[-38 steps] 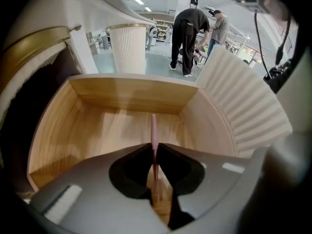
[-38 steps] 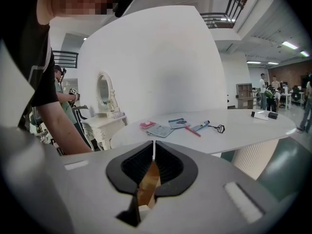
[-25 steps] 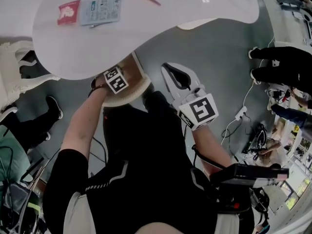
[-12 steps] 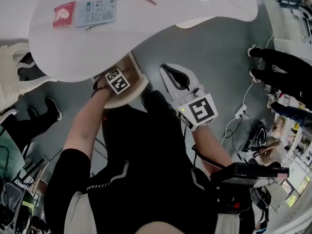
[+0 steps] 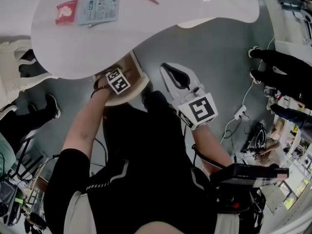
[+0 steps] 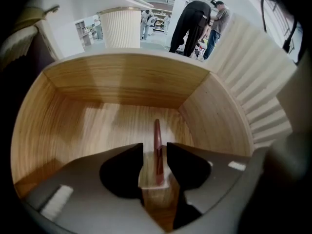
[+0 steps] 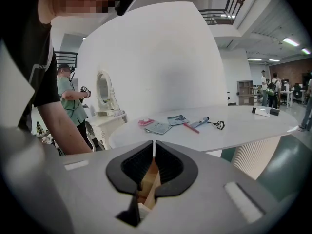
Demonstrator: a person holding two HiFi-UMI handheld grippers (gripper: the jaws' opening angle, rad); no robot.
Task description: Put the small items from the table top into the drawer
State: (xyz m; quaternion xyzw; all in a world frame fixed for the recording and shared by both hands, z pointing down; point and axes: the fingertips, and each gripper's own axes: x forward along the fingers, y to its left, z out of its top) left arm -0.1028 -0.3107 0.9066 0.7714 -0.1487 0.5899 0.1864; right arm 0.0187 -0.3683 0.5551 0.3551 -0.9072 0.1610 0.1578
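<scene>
A slim red stick [image 6: 157, 135] sits in the gap of the left tongs [image 6: 155, 150], running lengthwise along it with its far end out over the drawer floor. It is closer to the right-hand jaw. These tongs have just been opening and now stand wide, with a gap on either side of the stick, so neither pad presses on it. They point steeply down into the wooden drawer [image 6: 122, 77], which is pulled out below the edge of the white worktop [image 5: 161, 13]. That one stick is the only loose item visible in the drawer. The right tongs [image 7: 153, 145] are drawn together to a thin slit with nothing between them, and they hang beside the drawer, below the worktop's edge. Six small items lie in a loose row on the worktop, well apart from both tongs. They are one red packet [image 7: 146, 122], two pale printed packets [image 7: 158, 127] [image 7: 177, 119], one second red stick [image 7: 191, 127], one blue-and-white pen-like tube [image 7: 200, 122] and one small black wire piece [image 7: 218, 125]. The grey packet overlaps the red packet's edge, and the second red stick lies just beside the tube. At the worktop's far end, apart from this row, sits a small flat light-and-dark object [image 7: 263, 111] too small to identify.
</scene>
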